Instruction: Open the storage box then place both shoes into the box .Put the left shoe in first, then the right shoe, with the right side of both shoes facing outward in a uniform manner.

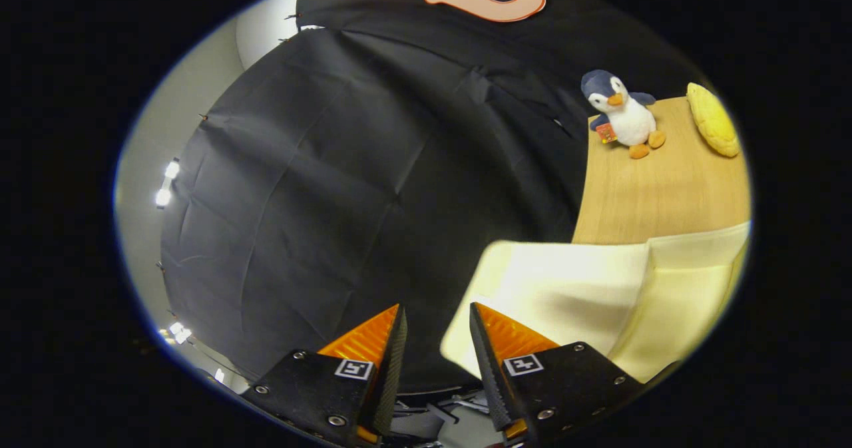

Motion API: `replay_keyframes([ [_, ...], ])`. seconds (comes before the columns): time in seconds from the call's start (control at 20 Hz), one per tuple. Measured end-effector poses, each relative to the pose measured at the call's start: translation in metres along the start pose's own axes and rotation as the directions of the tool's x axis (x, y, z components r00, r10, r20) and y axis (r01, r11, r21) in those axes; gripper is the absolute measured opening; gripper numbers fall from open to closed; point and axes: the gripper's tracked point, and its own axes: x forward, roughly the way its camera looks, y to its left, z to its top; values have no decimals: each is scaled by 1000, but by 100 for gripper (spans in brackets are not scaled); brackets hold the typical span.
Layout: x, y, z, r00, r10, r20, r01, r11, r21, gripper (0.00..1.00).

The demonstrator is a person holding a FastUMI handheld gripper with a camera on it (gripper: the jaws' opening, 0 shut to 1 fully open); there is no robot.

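My gripper (436,308) is open, its two fingers a short way apart with nothing pressed between them. Just ahead of the right finger lies the pale yellow storage box (572,288), with a fold line running down its top. A rounded corner of the box reaches into the gap beside the right finger, and whether it touches that finger I cannot tell. The box rests on a light wooden table (639,195). Ahead of the left finger hangs only the black cloth wall (346,188).
A plush penguin (622,112) stands on the far part of the table beyond the box. A yellow soft toy (713,118) lies beside it. Beyond the cloth, a pale wall with bright lamps (166,182) is off to the left.
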Motion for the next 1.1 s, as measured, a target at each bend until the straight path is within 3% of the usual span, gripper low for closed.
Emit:
replay_keyframes([
  [0.2,-46,-59,16,985,-153,84,160,983,-87,69],
  [0.4,-115,-136,30,929,-316,190,344,928,-140,78],
  [0.55,-170,-197,28,868,-440,231,479,865,-149,79],
  [0.8,-270,-293,7,721,-630,290,684,715,-148,79],
  [0.95,-317,-349,-21,630,-733,258,775,615,-145,79],
  [1.1,-350,-389,-61,574,-794,198,819,562,-120,78],
])
